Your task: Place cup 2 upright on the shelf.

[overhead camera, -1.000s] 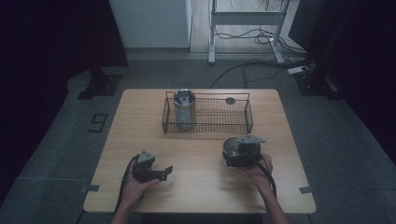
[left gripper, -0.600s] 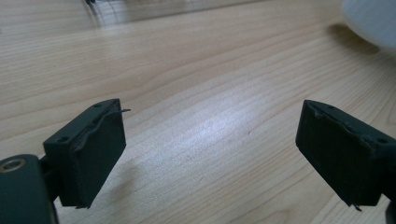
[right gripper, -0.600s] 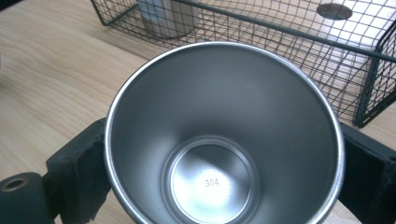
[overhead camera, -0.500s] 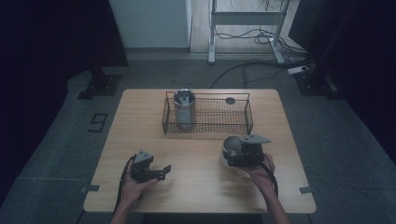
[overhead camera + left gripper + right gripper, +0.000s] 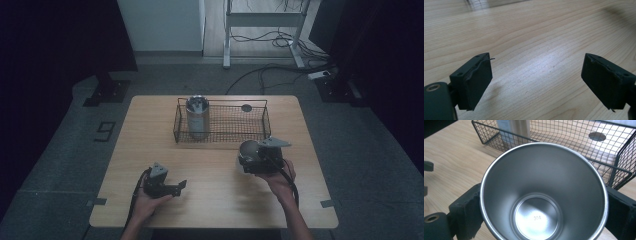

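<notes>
My right gripper [image 5: 544,210] is shut on a shiny steel cup [image 5: 541,195], one black pad on each side of its wall, mouth toward the camera. In the high view this gripper [image 5: 250,156] holds the cup [image 5: 248,149] just in front of the black wire basket [image 5: 225,141]. A tall steel canister [image 5: 197,117] stands in the basket's left end. My left gripper [image 5: 181,186] rests near the table's front left. In the left gripper view its jaws [image 5: 537,82] stand apart over bare wood and have just been closing, with nothing between them.
The wooden table [image 5: 150,130] bears the basket [image 5: 564,135] at its far middle. A dark round spot [image 5: 246,107] shows at the basket's back right. Cables and a metal frame [image 5: 260,20] lie on the floor beyond the table.
My right gripper has risen a little with the cup in it, toward the basket. The left hand has stayed where it was.
</notes>
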The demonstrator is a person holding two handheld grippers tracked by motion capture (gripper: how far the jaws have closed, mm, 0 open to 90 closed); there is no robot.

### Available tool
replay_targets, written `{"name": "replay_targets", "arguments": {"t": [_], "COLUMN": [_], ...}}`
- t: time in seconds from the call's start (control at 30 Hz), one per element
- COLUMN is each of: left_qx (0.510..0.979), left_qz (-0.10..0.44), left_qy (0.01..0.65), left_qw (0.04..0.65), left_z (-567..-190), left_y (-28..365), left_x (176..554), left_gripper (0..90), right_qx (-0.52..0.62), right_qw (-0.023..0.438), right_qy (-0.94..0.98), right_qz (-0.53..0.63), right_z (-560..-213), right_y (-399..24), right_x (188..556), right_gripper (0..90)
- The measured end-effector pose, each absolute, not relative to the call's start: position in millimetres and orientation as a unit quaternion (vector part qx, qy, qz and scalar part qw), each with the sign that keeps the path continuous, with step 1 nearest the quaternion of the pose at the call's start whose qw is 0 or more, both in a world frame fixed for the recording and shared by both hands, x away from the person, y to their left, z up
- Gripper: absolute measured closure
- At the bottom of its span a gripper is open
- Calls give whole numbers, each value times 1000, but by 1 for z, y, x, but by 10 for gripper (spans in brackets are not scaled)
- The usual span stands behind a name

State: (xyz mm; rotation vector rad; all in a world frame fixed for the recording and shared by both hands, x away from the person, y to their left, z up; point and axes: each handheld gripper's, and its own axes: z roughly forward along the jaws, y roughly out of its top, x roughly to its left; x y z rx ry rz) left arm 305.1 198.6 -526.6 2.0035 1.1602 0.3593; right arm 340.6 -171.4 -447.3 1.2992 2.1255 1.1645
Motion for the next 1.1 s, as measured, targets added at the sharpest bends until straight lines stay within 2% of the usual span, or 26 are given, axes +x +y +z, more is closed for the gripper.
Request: {"name": "replay_targets", "arguments": {"t": [0.2, 0.47, 1.1], "left_qx": [785, 783, 781], "left_qz": [138, 138, 135], "left_qy": [461, 458, 459], "left_qw": [389, 398, 400], "left_z": [-529, -524, -521], "left_y": [200, 201, 203], "left_x": [305, 302, 300], "left_gripper": [101, 101, 101], "right_qx": [465, 471, 472], "right_qw": [189, 205, 205], "right_qy": [752, 744, 741], "right_qz": [427, 428, 432], "right_z": [-438, -422, -406], "right_y": [-175, -179, -176], "right_x": [342, 347, 368], "right_gripper": [64, 64, 64]}}
